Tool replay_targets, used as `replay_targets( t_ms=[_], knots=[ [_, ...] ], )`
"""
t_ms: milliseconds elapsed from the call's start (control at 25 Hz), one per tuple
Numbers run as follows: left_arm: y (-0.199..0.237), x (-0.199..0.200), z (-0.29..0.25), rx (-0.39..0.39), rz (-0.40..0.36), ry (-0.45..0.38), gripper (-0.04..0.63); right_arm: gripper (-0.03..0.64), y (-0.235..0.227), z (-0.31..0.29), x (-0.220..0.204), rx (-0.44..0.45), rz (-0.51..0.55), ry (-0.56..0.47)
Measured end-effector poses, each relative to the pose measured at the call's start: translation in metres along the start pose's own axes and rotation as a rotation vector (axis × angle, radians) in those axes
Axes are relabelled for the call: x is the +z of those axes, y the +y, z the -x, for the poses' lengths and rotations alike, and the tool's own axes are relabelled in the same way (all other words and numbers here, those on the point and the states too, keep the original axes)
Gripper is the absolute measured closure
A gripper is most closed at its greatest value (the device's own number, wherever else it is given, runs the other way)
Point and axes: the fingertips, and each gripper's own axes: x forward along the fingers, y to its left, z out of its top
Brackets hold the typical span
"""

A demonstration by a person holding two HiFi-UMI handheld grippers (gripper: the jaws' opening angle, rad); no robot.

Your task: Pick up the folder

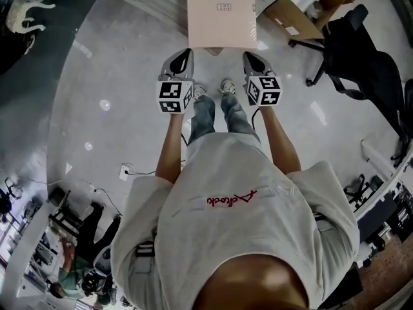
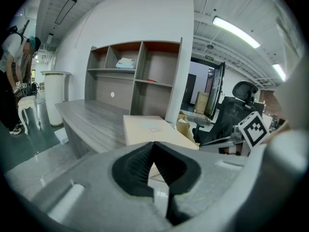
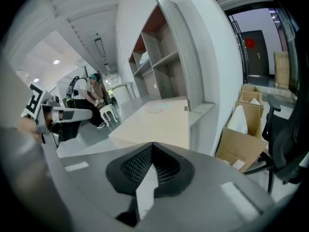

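Observation:
The folder [image 1: 221,11] is a flat pale beige rectangle with a small printed label, lying on a grey wooden desk [image 2: 89,117]. It also shows in the left gripper view as the folder [image 2: 147,129] and in the right gripper view as the folder [image 3: 161,120], just beyond the jaws. My left gripper [image 1: 186,55] hangs short of the folder's near left corner, jaws shut and empty. My right gripper [image 1: 250,58] hangs short of its near right corner, also shut with nothing in it. Neither touches the folder.
An open shelf unit [image 2: 140,76] stands on the desk behind the folder. Cardboard boxes [image 3: 246,134] and a black office chair [image 1: 352,50] sit to the right. Another person [image 3: 94,93] is off to the left by a white stool [image 2: 26,108].

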Motion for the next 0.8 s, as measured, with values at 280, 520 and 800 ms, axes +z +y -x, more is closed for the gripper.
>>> replay_targets(
  t_ms=[280,520,800],
  knots=[
    [-0.005,-0.014,-0.006,-0.016,0.005,0.021,0.597,0.610,-0.010,-0.003,-0.020,0.060,-0.366,-0.089],
    [-0.008,-0.017,-0.010,-0.028,0.005,0.013,0.597,0.611,-0.021,-0.008,-0.029,0.139,-0.688,-0.194],
    [-0.013,-0.020,-0.015,-0.041,-0.002,0.014,0.597,0.609,-0.029,-0.011,-0.033,0.289,-1.051,-0.354]
  ],
)
